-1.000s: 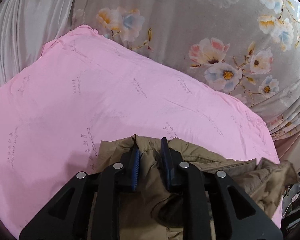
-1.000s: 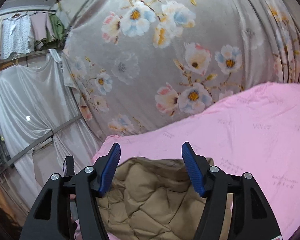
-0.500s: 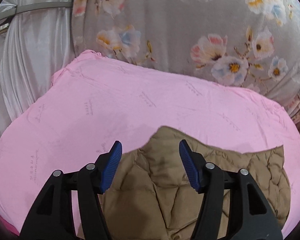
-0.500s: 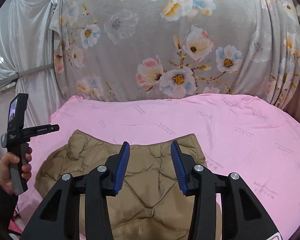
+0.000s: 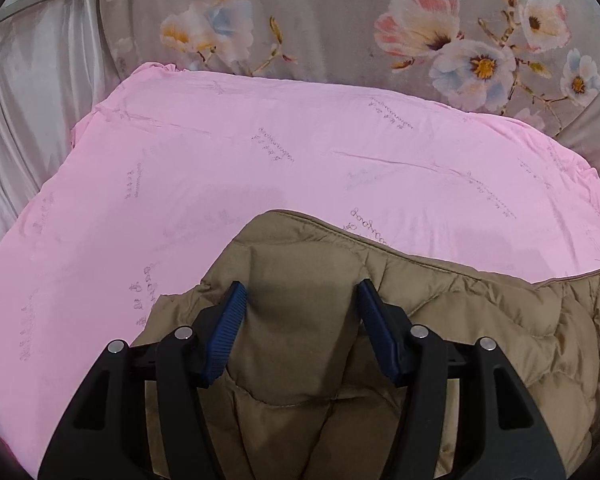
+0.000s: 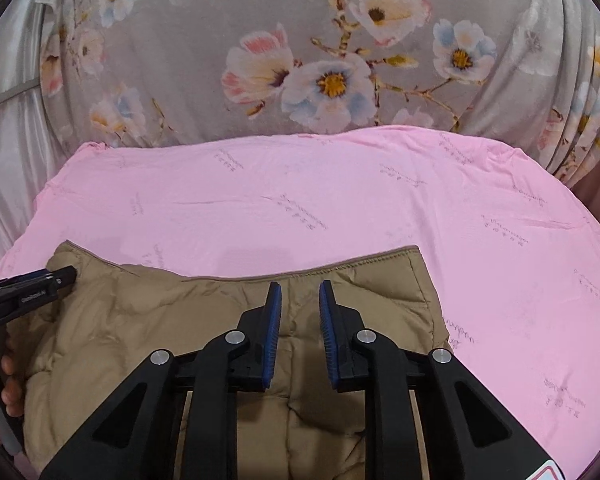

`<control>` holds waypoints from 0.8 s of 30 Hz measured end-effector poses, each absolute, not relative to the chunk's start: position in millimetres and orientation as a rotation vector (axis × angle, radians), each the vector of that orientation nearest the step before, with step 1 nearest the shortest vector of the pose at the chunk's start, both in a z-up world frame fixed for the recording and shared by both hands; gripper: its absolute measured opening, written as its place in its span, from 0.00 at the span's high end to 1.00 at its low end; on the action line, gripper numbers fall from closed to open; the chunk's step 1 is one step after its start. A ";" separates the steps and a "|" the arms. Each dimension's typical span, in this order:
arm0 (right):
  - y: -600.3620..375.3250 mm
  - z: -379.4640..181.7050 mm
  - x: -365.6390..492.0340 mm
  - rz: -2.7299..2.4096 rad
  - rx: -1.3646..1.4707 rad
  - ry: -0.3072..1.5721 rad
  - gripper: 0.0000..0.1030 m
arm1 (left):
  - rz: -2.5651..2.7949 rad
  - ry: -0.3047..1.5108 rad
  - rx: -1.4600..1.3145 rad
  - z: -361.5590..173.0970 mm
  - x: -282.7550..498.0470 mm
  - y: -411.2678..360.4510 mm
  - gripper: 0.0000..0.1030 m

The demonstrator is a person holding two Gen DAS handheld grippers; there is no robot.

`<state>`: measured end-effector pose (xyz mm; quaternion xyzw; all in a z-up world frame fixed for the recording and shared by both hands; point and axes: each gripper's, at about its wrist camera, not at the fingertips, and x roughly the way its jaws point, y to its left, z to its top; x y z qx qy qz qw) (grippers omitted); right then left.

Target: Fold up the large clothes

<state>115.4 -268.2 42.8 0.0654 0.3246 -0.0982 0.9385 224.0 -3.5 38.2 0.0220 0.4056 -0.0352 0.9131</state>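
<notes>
The left claw [image 5: 300, 300] is sitting wide open over the left part of the coat [image 5: 440, 320]. A puffy hump of the coat is poking up between its fingers, but the fingers are not squeezing it. The right claw [image 6: 300, 304] is hanging over the right part of the coat [image 6: 160, 328]. Its fingers are only a little apart and are holding nothing.

The brown coat is lying flat on the near side of the pink sheet [image 6: 340, 200], folded into a wide block with its far edge running straight. It looks like at least one fold is done. My guess is that more folds are waiting, maybe left side over right, to make it small and neat.

Beyond the coat, the sheet is stretching away. Behind that, a gray flower curtain [image 6: 300, 40] is hanging.
</notes>
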 end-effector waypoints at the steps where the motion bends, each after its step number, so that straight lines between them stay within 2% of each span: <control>1: -272.2 36.5 119.2 -0.213 0.138 0.683 0.84 | -0.069 0.845 0.046 33.2 227.7 -3.5 0.45; 7: -299.5 1.5 132.7 -0.246 0.222 0.781 0.88 | -0.060 0.868 0.042 11.0 241.2 -6.8 0.44; 24: -307.2 -29.4 148.6 -0.243 0.281 0.822 0.90 | -0.037 0.864 0.093 -14.0 253.2 -21.1 0.43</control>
